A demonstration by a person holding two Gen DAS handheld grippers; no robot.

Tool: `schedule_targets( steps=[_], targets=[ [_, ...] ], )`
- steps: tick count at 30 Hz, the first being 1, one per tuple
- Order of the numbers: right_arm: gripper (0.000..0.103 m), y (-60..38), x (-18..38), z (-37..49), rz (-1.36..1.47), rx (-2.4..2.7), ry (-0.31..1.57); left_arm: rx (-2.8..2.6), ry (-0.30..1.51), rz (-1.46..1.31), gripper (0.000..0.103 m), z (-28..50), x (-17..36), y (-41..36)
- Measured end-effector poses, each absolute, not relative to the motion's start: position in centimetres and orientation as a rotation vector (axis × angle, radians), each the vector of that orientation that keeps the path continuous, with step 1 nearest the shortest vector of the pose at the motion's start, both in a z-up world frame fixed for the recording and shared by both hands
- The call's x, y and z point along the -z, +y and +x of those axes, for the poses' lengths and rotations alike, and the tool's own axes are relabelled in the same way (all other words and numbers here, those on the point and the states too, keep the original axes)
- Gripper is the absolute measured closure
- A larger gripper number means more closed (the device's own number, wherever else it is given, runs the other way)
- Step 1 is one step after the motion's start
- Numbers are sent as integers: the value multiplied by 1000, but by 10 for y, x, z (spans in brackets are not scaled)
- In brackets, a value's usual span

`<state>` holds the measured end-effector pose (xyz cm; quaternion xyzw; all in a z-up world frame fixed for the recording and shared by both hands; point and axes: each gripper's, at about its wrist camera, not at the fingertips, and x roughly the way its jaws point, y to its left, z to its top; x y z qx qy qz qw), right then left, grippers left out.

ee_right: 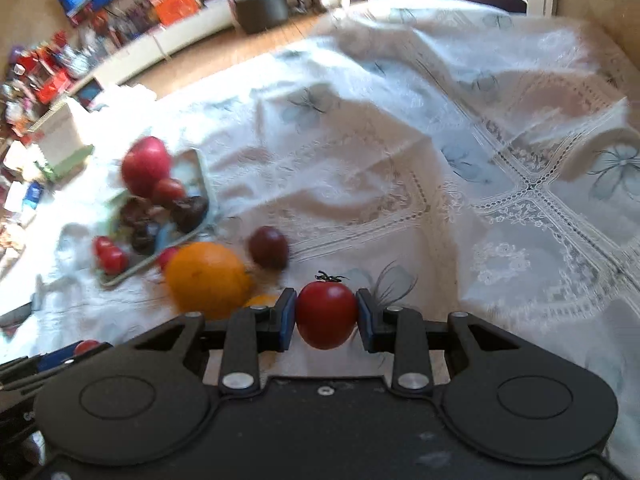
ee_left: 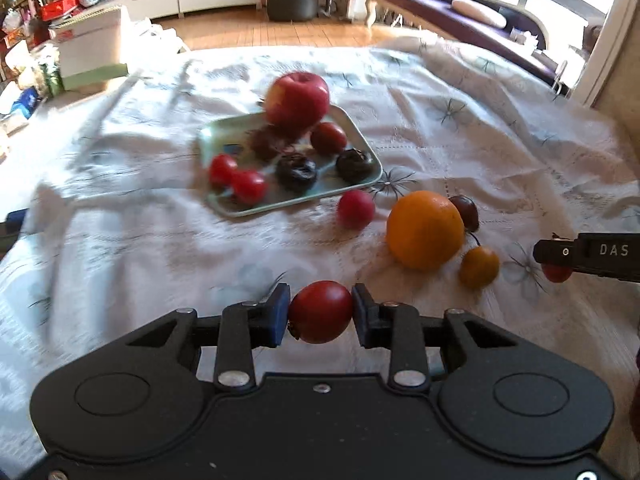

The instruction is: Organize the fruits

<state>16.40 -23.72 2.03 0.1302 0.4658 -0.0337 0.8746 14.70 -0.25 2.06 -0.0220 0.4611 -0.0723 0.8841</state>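
Observation:
My left gripper (ee_left: 320,312) is shut on a red cherry tomato (ee_left: 320,311) above the white tablecloth. My right gripper (ee_right: 326,314) is shut on another red cherry tomato (ee_right: 326,314) with a green stem; it also shows at the right edge of the left wrist view (ee_left: 554,266). A pale green tray (ee_left: 360,136) ahead holds a red apple (ee_left: 297,98), several red tomatoes and dark fruits. An orange (ee_left: 425,230), a small yellow tomato (ee_left: 479,267), a dark tomato (ee_left: 466,210) and a red tomato (ee_left: 355,209) lie on the cloth beside the tray.
A white lace tablecloth (ee_right: 480,160) covers the table. A white and green box (ee_left: 90,50) stands at the far left edge. A dark stool (ee_left: 293,0) and a sofa (ee_left: 460,4) stand on the wooden floor beyond.

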Motion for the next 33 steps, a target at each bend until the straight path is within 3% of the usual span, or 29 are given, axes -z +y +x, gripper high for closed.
schedule_targets(
  steps=[7, 15, 33],
  targets=[
    [69, -192, -42, 89, 199, -96, 951, 110, 910, -32, 61, 80, -32, 19],
    [69, -154, -26, 28, 108, -233, 1067, 95, 941, -38, 61, 40, -10, 8],
    [69, -139, -7, 21, 33, -212, 1106, 24, 1001, -6, 57, 36, 12, 10]
  ],
)
